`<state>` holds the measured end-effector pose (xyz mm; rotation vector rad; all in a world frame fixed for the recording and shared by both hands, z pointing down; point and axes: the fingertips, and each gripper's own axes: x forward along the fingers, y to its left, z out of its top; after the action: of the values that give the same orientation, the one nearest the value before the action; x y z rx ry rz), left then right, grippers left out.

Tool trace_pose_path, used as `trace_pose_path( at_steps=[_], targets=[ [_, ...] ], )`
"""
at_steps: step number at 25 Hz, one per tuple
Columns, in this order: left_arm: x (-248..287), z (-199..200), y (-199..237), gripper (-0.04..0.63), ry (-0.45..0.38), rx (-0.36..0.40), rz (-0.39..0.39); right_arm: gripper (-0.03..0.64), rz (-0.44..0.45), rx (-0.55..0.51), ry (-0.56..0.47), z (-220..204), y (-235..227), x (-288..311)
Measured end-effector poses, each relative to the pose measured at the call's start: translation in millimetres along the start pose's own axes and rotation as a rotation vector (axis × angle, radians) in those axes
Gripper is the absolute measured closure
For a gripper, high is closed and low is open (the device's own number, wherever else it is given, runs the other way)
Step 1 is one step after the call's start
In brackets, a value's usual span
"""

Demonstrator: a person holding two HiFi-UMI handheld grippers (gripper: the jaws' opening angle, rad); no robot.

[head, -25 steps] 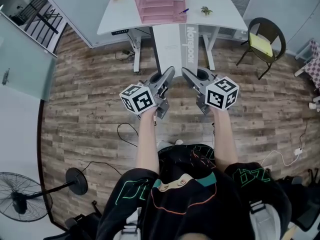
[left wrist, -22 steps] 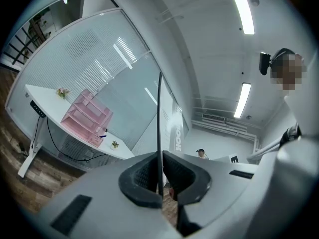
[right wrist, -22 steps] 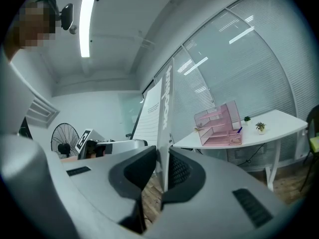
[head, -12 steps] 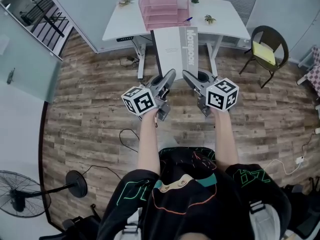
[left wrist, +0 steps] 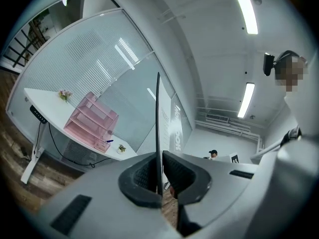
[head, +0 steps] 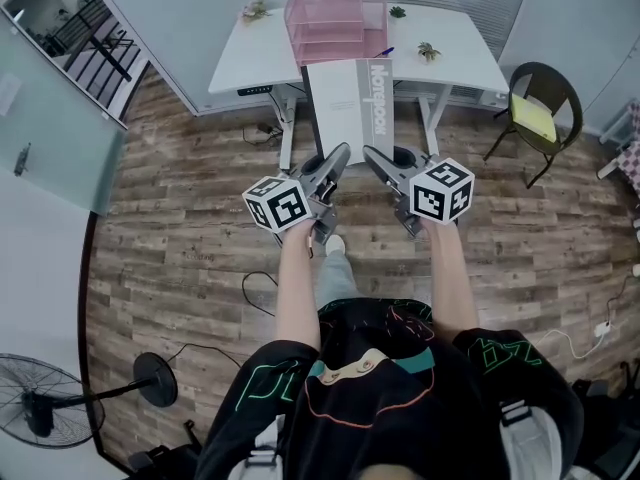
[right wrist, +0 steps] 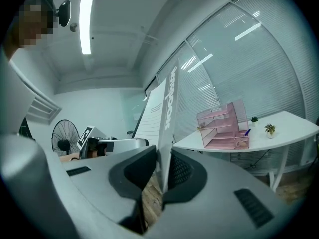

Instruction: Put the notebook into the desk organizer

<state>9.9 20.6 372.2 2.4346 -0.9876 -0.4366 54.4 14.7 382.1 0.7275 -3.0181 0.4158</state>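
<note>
I hold a grey notebook (head: 355,108) flat in the air between both grippers, its far end reaching toward the white desk (head: 255,53). My left gripper (head: 337,155) is shut on its near left corner, and the notebook (left wrist: 158,128) shows edge-on between those jaws. My right gripper (head: 372,155) is shut on the near right corner, where the notebook (right wrist: 163,118) rises between its jaws. The pink wire desk organizer (head: 335,18) stands on the desk just beyond the notebook's far edge, also seen as the organizer (left wrist: 92,121) and the organizer (right wrist: 222,126).
Small potted plants (head: 428,51) and a blue pen (head: 387,52) lie on the desk. A dark chair with a yellow cushion (head: 535,113) stands at the right. A floor fan (head: 40,413) is at lower left. Cables lie on the wood floor (head: 180,228).
The desk and organizer have drawn nearer in the head view as I walk forward with the notebook. A foot now shows below the grippers. Both grips are unchanged.
</note>
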Motion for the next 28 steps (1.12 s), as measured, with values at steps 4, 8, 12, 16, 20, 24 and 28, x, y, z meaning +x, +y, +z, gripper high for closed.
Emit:
trace_pose_path(
  at_steps=[4, 8, 12, 16, 20, 24, 28],
  targets=[
    [15, -8, 20, 0.589, 0.007, -0.034, -0.036, 0.584, -0.029, 0.005, 0.011, -9, -22, 9],
    [48, 5, 56, 0.589, 0.033, -0.057, -0.055, 0.584, -0.06, 0.03, 0.016, -1, -64, 33],
    [71, 10, 103, 0.589, 0.064, -0.116, -0.035, 0.584, -0.08, 0.072, 0.066, -6, -103, 67],
    [79, 9, 147, 0.589, 0.082, -0.18, -0.006, 0.584, -0.089, 0.131, 0.099, -22, -128, 100],
    [83, 1, 186, 0.589, 0.103, -0.25, 0.031, 0.584, -0.096, 0.191, 0.145, -41, -149, 127],
    [98, -3, 223, 0.589, 0.134, -0.312, 0.033, 0.583, -0.131, 0.232, 0.18, -53, -177, 150],
    [108, 2, 256, 0.589, 0.159, -0.342, 0.024, 0.581, -0.137, 0.266, 0.185, -59, -199, 175]
  ],
)
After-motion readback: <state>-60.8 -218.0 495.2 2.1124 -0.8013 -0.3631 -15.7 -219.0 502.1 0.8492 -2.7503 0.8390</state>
